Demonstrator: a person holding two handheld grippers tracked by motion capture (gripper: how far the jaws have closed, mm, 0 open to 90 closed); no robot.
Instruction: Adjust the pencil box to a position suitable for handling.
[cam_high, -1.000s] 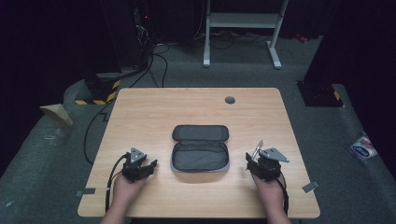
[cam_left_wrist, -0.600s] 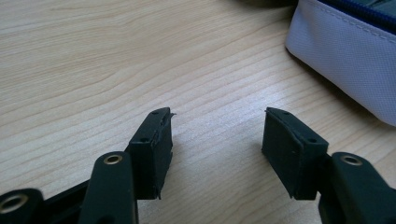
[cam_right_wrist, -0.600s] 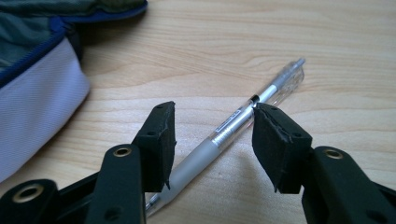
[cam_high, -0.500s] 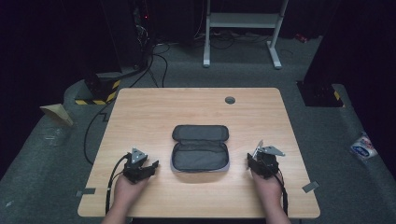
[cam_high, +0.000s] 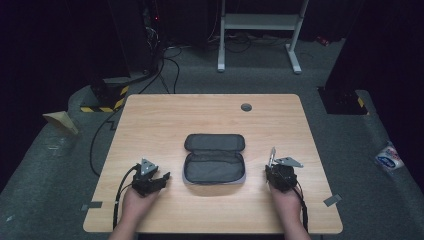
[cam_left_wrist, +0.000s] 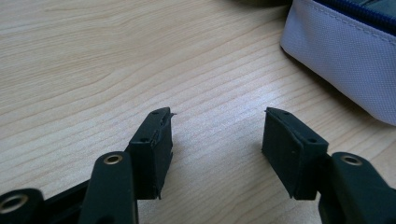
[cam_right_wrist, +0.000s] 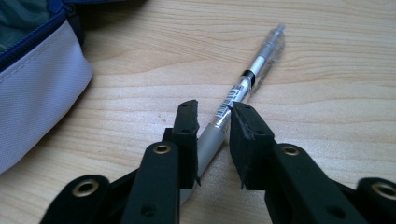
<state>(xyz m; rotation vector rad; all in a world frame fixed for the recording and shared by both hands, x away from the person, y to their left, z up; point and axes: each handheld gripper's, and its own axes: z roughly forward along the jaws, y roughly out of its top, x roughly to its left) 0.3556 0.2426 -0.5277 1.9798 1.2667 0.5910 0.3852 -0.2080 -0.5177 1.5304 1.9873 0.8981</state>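
Right gripper (cam_right_wrist: 212, 114) has just been closing on a pen (cam_right_wrist: 243, 86); its two fingers (cam_right_wrist: 187, 126) now flank the grey barrel near its lower end, pads at or very near the surface, the pen lying flat on the tabletop (cam_right_wrist: 327, 56) with its clear tip pointing away. In the high view the pen (cam_high: 272, 155) lies just right of the open pouch (cam_high: 214, 167), near but apart from it. Left gripper (cam_left_wrist: 217, 130) rests low over bare wood, fingers well spread, nothing between them, the pouch's grey wall (cam_left_wrist: 345, 60) just beyond. Risks, as I judge them: the grip sits far toward one end of the barrel, so on lifting the long free end may droop or pivot out. The round, smooth barrel could roll or squirt forward as the pads squeeze. The fingertips ride close to the wood and may scrape. If the pen goes to the pouch, the unheld soft wall may fold or slide under a push.
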